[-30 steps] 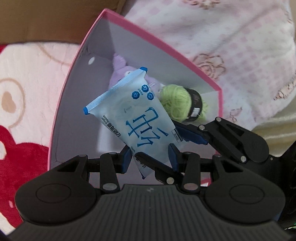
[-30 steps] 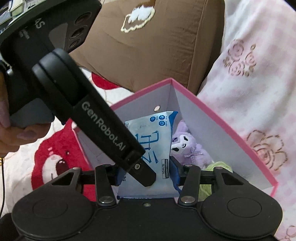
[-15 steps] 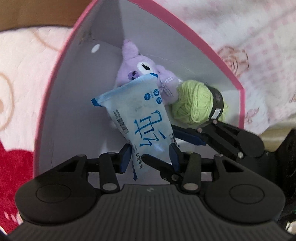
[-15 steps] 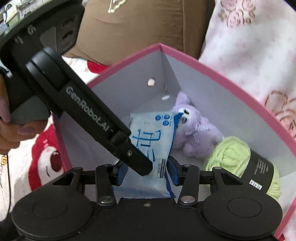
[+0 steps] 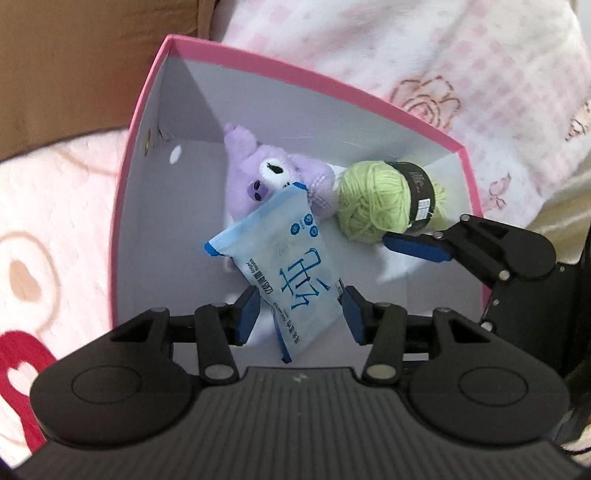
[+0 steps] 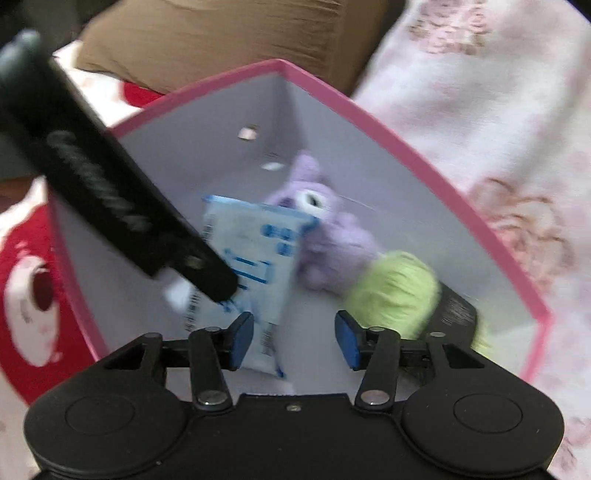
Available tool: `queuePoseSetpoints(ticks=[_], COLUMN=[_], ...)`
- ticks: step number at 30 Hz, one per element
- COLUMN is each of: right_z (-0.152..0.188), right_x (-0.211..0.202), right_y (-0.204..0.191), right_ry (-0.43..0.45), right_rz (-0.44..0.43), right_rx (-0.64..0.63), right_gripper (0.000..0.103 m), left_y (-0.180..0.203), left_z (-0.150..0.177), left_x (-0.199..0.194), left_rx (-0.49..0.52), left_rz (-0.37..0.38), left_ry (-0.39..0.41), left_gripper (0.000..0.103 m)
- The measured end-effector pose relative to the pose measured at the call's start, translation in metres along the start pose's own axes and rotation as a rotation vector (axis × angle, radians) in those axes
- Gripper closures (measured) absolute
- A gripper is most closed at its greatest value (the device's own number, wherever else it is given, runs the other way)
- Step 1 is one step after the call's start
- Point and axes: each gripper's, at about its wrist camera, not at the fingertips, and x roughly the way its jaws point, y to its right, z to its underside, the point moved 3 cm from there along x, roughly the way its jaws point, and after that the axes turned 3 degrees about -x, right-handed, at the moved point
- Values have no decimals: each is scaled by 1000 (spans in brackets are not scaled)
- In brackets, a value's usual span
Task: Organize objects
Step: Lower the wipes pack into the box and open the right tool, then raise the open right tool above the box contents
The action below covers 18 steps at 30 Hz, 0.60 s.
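Observation:
A light-blue wipes pack (image 5: 286, 266) lies loose inside the pink-rimmed box (image 5: 332, 88), leaning on a purple plush toy (image 5: 273, 177). A green yarn ball (image 5: 380, 203) sits to its right. My left gripper (image 5: 299, 310) is open with the pack's lower end between its spread jaws. My right gripper (image 6: 293, 338) is open and empty just inside the box; it also shows at the right of the left wrist view (image 5: 417, 245). In the right wrist view the pack (image 6: 255, 240), plush (image 6: 325, 221) and yarn (image 6: 395, 291) are blurred, and the left gripper's black body crosses in front.
The box (image 6: 406, 147) rests on soft bedding: a pink-and-white rose-print blanket (image 5: 461, 66) behind and right, a red-and-pink plush blanket (image 5: 48, 258) on the left, and a brown cushion (image 6: 229, 33) at the back.
Both grippers opened and let go of the wipes pack. The pack dropped onto the box floor against the plush. Both grippers drew back slightly.

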Motion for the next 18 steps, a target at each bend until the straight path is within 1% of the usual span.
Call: queuePoseSetpoints(ticks=[1,4,7,9,13,17,18], right_z=[2,7,15,22,33,43,45], right_x=[-4,-13,-17,-17,-16,-3,-1], right_y=[1,7,15,20,21,17,16], right_ry=[-6,-2,-29,-60,-93,-169,-175], right_rz=[2,-43,-50,-68,-153,-219,-234], right_rx=[39,144,255,350,502,640,668], right_gripper=[39,36,34,33,33,33,33], left_y=[1,2,2,2,1,5,5], left_z=[0,-5,-8,-10,-12,-14,-14], left_x=[-2,-7,-11,-13,-14,-11,-11], left_rx=[17,83,142,157,175,209,216], left_rz=[-3,-45,-81,-86,-89,-120,-122], left_ry=[14,68,99,106,120,143,149], left_gripper=[55,55,55,55,55,55,55])
